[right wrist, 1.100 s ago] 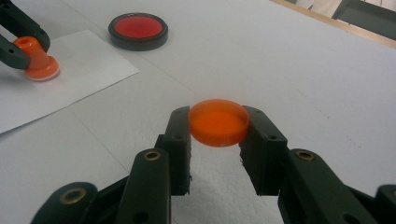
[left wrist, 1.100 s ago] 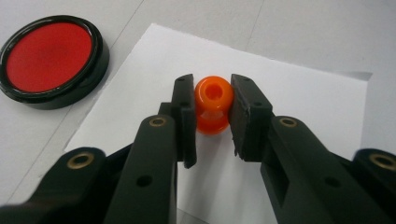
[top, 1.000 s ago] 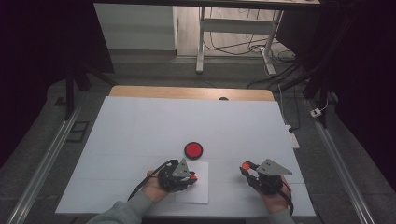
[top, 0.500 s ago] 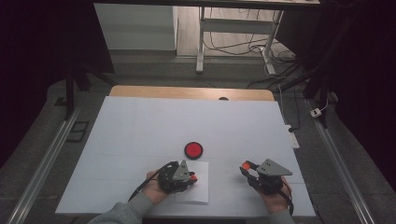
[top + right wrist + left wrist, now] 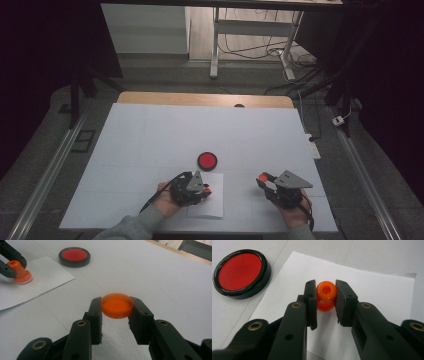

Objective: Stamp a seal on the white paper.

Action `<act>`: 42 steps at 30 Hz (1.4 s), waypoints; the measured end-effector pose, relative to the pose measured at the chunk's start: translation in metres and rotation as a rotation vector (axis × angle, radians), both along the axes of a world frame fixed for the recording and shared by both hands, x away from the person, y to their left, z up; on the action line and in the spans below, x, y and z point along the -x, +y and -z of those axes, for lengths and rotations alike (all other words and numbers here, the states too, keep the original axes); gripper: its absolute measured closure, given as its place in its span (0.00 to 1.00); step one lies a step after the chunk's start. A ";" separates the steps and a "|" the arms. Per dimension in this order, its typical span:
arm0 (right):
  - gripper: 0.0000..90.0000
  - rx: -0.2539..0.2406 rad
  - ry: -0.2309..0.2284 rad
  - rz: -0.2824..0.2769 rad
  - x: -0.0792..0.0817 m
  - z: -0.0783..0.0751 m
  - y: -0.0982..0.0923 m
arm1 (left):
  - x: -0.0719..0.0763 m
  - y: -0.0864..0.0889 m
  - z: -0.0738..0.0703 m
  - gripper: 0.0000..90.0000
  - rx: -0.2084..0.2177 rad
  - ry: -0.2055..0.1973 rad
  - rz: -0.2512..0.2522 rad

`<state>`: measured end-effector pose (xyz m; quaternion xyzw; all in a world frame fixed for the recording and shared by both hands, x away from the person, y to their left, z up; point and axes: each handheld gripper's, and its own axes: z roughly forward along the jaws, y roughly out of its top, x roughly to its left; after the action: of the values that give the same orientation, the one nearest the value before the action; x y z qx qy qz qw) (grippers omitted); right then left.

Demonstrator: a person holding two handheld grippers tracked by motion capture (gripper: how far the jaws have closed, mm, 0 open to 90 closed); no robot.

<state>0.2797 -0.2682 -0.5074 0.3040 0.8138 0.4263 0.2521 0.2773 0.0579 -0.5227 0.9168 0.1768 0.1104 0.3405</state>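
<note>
Nothing has moved since the earlier frame; both hands sit where they were. From my station, the left hand-held gripper (image 5: 325, 296) is clamped on an orange stamp (image 5: 326, 295) standing on the paper (image 5: 372, 297). The red ink pad (image 5: 206, 160) lies on the surface (image 5: 150, 135) just beyond the paper's far edge. To the right of the paper, well apart from it, my right hand-held gripper (image 5: 117, 306) pinches an orange cap (image 5: 117, 305) by its rim, open side up, just above the surface.
</note>
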 end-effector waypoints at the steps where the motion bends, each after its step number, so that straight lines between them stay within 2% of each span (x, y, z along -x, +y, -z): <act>1: 0.71 0.007 0.000 0.003 0.000 0.000 0.000 | -0.001 0.000 0.000 0.81 0.002 0.006 0.001; 9: 0.71 0.002 0.002 0.000 0.000 0.000 0.000 | -0.006 0.001 -0.001 0.81 0.014 0.042 0.006; 21: 0.71 0.002 -0.003 0.001 0.000 0.000 0.000 | -0.004 0.000 -0.001 0.80 -0.001 0.024 0.008; 27: 0.71 -0.003 -0.005 0.003 0.000 -0.001 -0.001 | -0.006 0.001 -0.002 0.80 0.007 0.034 0.010; 29: 0.71 -0.001 -0.006 0.001 0.000 -0.001 -0.001 | -0.007 0.002 -0.002 0.80 0.017 0.028 0.002; 32: 0.71 -0.002 -0.006 0.002 0.000 -0.002 -0.002 | -0.009 0.007 -0.007 0.80 0.071 0.030 -0.013; 38: 0.71 -0.003 -0.005 0.005 0.000 -0.002 -0.002 | -0.012 0.018 -0.016 0.80 0.169 0.068 -0.027; 42: 0.71 -0.001 -0.006 0.004 0.000 -0.002 -0.002 | -0.012 0.022 -0.021 0.80 0.207 0.085 -0.025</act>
<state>0.2799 -0.2703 -0.5056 0.3044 0.8123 0.4270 0.2552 0.2896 0.0797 -0.5019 0.8783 0.2132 0.0567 0.4241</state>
